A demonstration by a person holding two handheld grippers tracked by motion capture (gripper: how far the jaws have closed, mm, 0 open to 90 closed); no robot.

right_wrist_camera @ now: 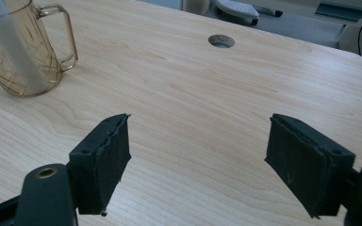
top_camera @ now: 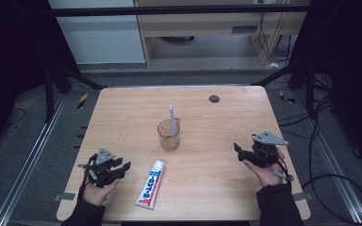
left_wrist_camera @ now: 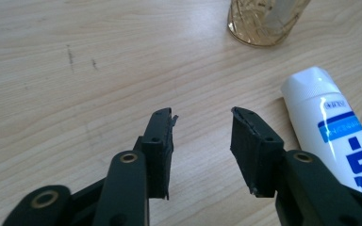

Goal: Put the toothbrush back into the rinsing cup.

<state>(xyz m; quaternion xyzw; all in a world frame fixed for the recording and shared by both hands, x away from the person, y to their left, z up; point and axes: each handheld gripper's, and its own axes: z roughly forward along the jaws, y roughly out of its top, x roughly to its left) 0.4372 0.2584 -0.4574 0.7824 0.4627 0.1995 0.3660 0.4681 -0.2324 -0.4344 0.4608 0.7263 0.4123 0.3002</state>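
Left claw [top_camera: 122, 168] released, empty, low left in high view. Tube [top_camera: 151, 184] just right of it, long axis running up-frame, slightly right. Right claw [top_camera: 238, 151] released, farther.

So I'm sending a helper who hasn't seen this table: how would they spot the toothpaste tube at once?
Start at the wooden table and find the amber cup with a toothbrush near its middle. Just nearer the person lies the toothpaste tube, beside the left tongs. It is the one flat-lying thing: white, with blue and red print.
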